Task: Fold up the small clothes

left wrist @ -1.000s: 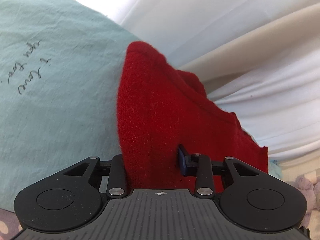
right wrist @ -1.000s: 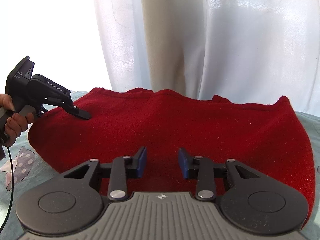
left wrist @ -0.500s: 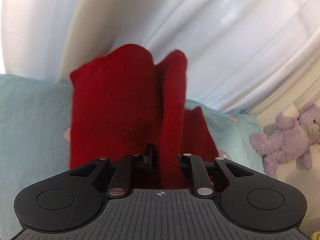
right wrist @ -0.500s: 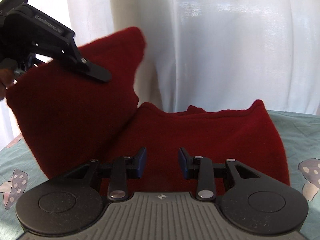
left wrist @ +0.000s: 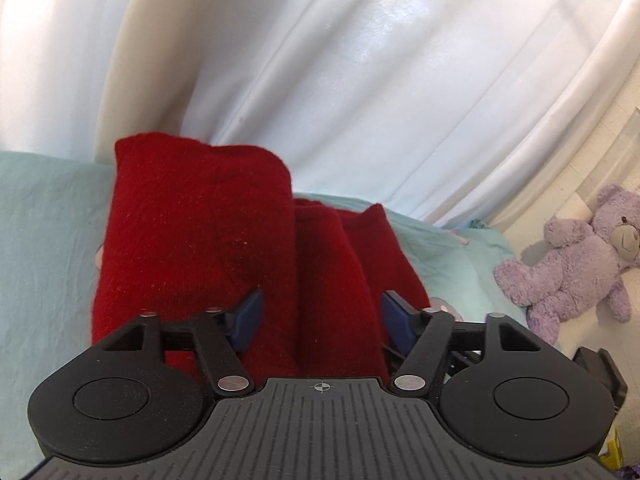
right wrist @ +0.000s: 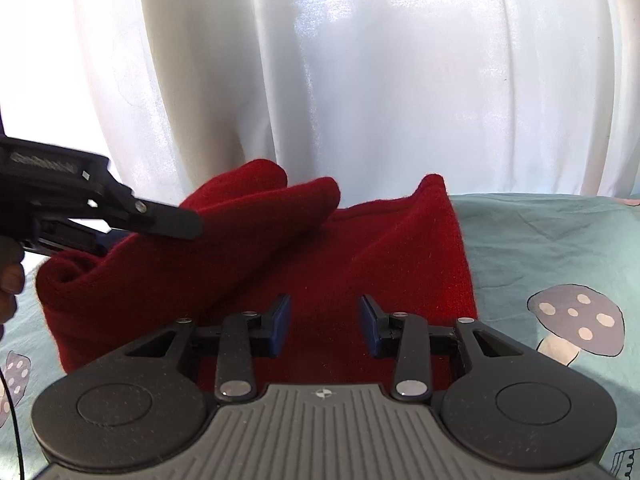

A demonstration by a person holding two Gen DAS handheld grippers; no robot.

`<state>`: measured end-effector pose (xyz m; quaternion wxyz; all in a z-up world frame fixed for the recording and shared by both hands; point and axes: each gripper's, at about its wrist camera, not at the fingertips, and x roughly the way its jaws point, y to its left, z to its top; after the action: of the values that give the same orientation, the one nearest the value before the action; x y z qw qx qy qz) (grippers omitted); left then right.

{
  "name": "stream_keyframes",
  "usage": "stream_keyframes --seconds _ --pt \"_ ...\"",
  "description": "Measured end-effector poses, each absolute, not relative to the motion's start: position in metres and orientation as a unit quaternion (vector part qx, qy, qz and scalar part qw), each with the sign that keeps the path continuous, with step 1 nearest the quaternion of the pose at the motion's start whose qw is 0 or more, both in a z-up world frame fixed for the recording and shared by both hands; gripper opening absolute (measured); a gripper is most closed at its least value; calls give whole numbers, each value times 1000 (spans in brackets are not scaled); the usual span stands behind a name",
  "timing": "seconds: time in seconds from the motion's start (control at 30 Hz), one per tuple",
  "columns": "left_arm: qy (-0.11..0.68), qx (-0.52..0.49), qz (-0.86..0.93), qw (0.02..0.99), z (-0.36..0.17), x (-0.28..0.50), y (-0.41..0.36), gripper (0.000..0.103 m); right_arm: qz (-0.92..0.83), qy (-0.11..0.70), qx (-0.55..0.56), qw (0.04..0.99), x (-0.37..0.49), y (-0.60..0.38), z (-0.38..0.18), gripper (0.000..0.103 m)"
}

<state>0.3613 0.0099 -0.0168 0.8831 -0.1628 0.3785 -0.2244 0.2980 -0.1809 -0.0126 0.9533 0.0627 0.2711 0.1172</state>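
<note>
Red knit garment [right wrist: 320, 248] lying on teal sheet [right wrist: 560, 240], frame centre, left side folded over. Left gripper [left wrist: 320, 316] – jaws just spreading wide, fabric loose between, pads not pressing. Right gripper [right wrist: 324, 320] hovering at near edge – fingers parted, gripping nothing.

Fuzzy red knit garment [right wrist: 320, 240], matt teal cotton sheet [right wrist: 540, 240], glossy white curtain [right wrist: 360, 80]

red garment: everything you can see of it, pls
The red garment is a fuzzy knit, wool-like, lying on the teal mushroom-print sheet. Its left part is folded over the rest and stands loosely humped, not flat. The left gripper has just been opening; the cloth runs between its blue pads unpinched. The right gripper hovers open over the near edge.
</note>
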Motion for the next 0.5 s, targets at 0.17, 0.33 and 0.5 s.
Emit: stream_keyframes --seconds 0.17,0.33,0.5 --pt "385 -125 -168 899 -30 364 -2 80 105 299 37 948 306 -170 -21 39" --pt "379 -107 -140 909 -14 352 -5 80 111 298 35 947 302 -173 -16 46" --pt "383 -123 -128 907 -9 342 9 81 103 299 42 948 310 -183 -16 47"
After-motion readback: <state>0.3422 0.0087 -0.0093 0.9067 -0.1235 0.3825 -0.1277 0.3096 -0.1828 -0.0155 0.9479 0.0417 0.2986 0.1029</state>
